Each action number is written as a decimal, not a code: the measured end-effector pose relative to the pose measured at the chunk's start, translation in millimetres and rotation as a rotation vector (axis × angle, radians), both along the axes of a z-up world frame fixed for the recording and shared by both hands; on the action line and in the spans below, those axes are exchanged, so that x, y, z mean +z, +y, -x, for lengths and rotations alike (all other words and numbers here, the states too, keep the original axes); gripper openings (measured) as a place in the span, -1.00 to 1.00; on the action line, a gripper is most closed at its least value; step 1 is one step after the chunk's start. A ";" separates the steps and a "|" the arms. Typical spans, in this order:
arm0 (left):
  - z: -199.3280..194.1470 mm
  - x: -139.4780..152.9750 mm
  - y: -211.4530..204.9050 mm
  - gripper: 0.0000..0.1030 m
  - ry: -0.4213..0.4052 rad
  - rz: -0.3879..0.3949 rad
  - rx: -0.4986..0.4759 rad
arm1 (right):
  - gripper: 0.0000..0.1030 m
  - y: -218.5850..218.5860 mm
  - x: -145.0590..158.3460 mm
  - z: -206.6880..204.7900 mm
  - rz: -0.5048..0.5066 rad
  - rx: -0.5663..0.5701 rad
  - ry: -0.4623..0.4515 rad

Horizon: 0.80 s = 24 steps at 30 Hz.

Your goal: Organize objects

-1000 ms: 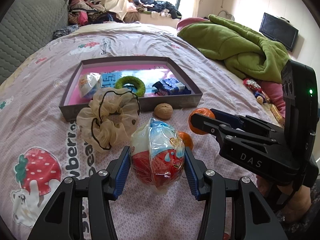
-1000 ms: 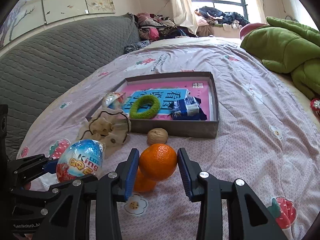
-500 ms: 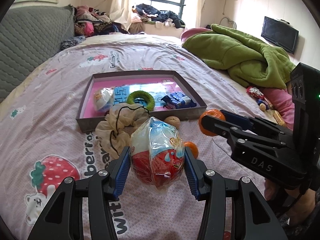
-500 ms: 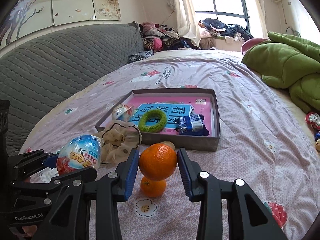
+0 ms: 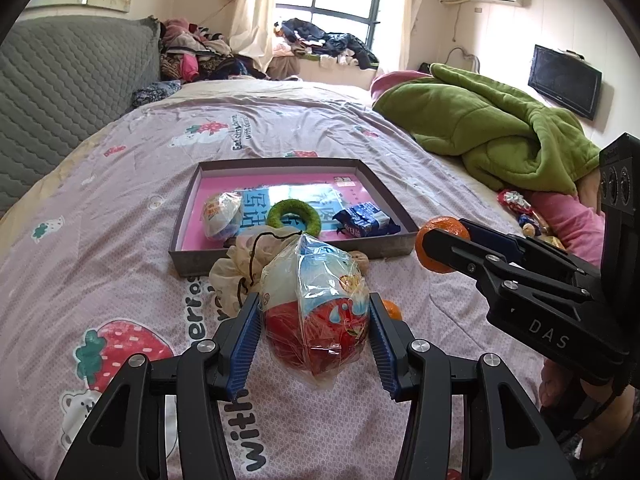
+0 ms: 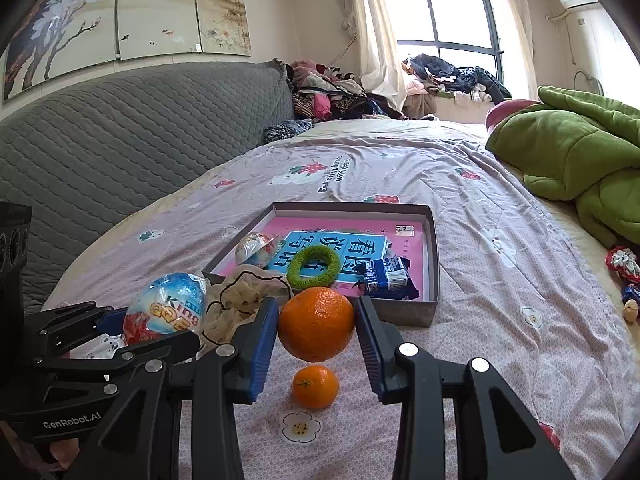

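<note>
Grippers held by a person hover over a bed covered with a mauve strawberry-print bedsheet (image 5: 120, 216). The left gripper (image 5: 314, 322) has its blue pads clamped on a large plastic-wrapped toy egg, white above and red below (image 5: 316, 304). The right gripper (image 6: 316, 328) squeezes a round orange mandarin (image 6: 316, 323) between its pads. Both loads hang clear of the sheet, near the front wall of a shallow grey cardboard box with a pink floor (image 5: 280, 256).

Inside the box lie a smaller wrapped egg (image 5: 222, 214) at the left, a fuzzy green ring (image 5: 294, 218) in the middle and a blue snack packet (image 5: 366, 220) at the right. A cream gauze scrunchie (image 5: 236, 268) and a brown walnut (image 5: 360, 260) sit against the box's near wall; a smaller mandarin (image 6: 315, 386) rests on the sheet below the right gripper.

Risks, as I judge them: the egg's loose, slick wrap could slide between the pads, and the round mandarin could roll out if pressure eases. Carried low, either could clip the box's near wall, or the two grippers, close side by side, could knock together.

Open floor remains along the box's far edge and right side; the bed beyond is free, with a rumpled green blanket (image 5: 500, 136) far right.
</note>
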<state>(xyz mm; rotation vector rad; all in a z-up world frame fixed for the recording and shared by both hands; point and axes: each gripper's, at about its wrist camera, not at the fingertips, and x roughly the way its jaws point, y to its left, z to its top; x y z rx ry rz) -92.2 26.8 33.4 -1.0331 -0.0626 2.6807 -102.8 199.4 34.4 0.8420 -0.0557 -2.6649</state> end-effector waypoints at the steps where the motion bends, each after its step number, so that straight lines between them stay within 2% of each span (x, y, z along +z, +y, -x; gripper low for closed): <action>1: -0.2 0.4 0.1 0.02 0.000 -0.001 0.001 | -0.23 0.1 0.3 -0.1 0.000 0.001 0.000; 24: 8.1 11.3 -13.6 0.02 0.033 -0.010 0.068 | -0.23 -6.8 13.6 1.3 -0.010 0.021 0.037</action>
